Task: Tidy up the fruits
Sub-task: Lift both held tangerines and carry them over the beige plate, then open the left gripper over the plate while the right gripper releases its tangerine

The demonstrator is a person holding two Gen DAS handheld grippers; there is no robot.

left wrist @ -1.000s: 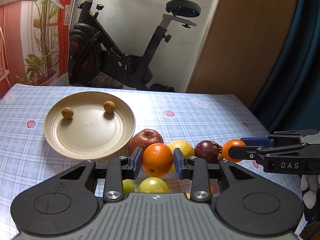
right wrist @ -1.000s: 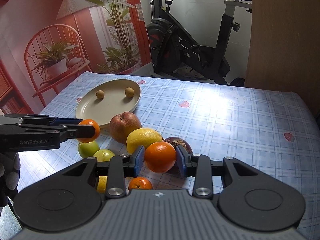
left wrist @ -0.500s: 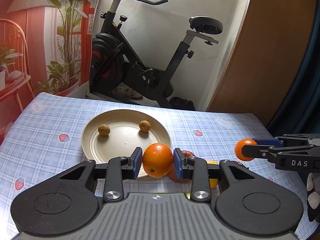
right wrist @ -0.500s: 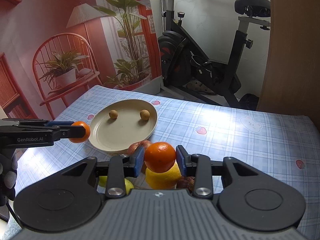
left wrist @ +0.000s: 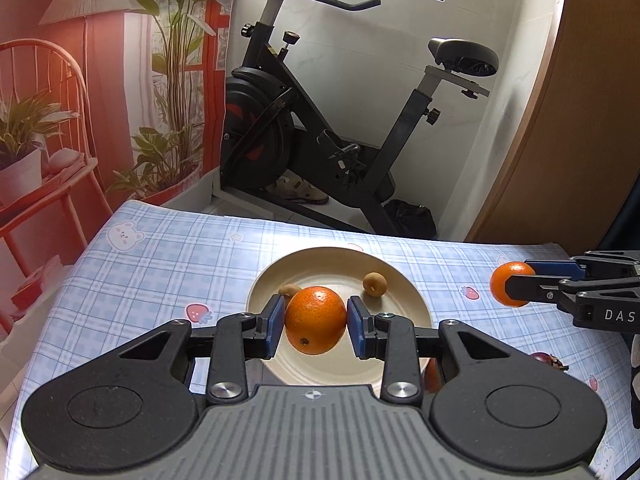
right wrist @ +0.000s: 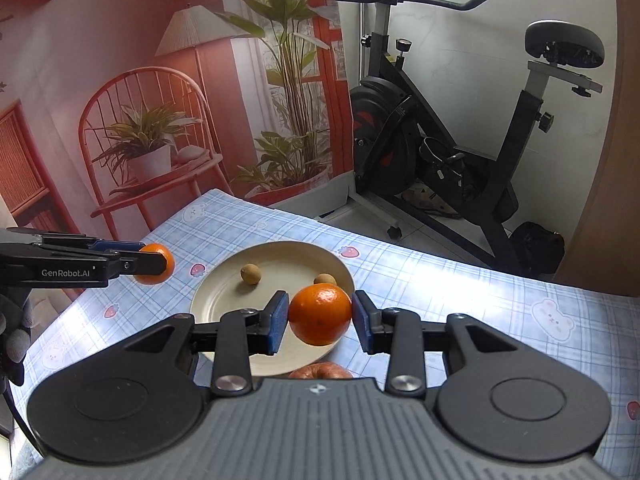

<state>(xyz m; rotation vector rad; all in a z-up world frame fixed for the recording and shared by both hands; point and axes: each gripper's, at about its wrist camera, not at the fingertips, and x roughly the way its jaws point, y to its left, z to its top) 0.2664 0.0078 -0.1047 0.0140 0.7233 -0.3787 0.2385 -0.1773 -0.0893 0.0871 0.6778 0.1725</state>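
Left wrist view: surface (left wrist: 168, 256) carries the plate (left wrist: 408, 304), straight below the orange (left wrist: 316, 318) clamped in the left gripper's (left wrist: 316, 326) jaws. Right gripper (right wrist: 320, 320), likewise clenched on its mandarin (right wrist: 320, 314), hangs over the plate's near rim.

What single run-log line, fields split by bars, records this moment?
left claw: shut on round orange | right claw: shut on second orange | both above round beige plate | plate holds two small brown fruits
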